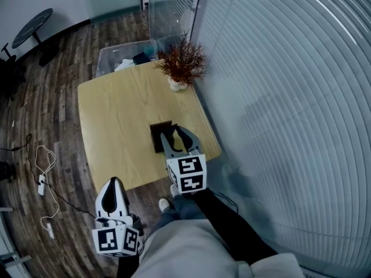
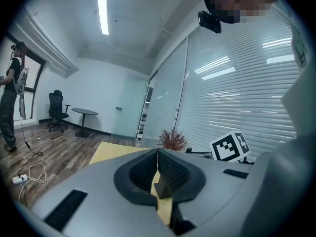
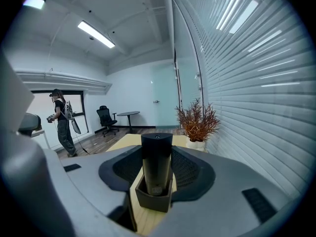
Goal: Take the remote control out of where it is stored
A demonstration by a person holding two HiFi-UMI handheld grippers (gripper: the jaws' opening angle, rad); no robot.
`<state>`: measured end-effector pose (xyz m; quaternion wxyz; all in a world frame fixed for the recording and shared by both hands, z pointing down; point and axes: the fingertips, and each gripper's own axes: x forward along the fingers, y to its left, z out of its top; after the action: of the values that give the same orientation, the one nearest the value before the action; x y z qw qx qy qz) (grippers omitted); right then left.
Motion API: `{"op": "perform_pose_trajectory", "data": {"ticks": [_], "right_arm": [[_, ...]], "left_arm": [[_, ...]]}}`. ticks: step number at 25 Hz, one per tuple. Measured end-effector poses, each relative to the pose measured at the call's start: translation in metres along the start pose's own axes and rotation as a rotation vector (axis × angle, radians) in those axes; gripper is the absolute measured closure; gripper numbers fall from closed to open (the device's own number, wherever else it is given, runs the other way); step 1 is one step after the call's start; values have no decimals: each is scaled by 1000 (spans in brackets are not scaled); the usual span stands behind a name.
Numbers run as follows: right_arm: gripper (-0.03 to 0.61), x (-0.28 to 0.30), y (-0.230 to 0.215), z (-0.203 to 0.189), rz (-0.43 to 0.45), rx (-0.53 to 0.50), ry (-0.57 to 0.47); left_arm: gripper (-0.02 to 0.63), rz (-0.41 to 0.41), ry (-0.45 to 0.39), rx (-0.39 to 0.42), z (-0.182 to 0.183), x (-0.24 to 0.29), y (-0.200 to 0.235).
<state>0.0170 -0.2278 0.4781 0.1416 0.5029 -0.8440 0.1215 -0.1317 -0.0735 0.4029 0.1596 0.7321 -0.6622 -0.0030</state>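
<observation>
Since seemingly light, rigid and slick-sided, take remote control by its upper sides, above dark holder near right edge of surface. Stands upright there between wide-spread, untouching jaws of right gripper. Finds left gripper pinched together, empty.

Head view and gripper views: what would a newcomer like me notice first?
First, a dark remote control standing upright in its holder on the wooden table, between the spread jaws of the right gripper. Next, the reddish dried plant in a white pot at the table's far edge.
</observation>
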Motion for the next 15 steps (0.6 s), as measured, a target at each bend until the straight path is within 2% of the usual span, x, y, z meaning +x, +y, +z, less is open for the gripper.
{"op": "perform_pose_trajectory", "data": {"ticks": [15], "right_arm": [[399, -3, -6, 8, -7, 0, -31]], "left_arm": [[604, -6, -6, 5, 1, 3, -5]]}}
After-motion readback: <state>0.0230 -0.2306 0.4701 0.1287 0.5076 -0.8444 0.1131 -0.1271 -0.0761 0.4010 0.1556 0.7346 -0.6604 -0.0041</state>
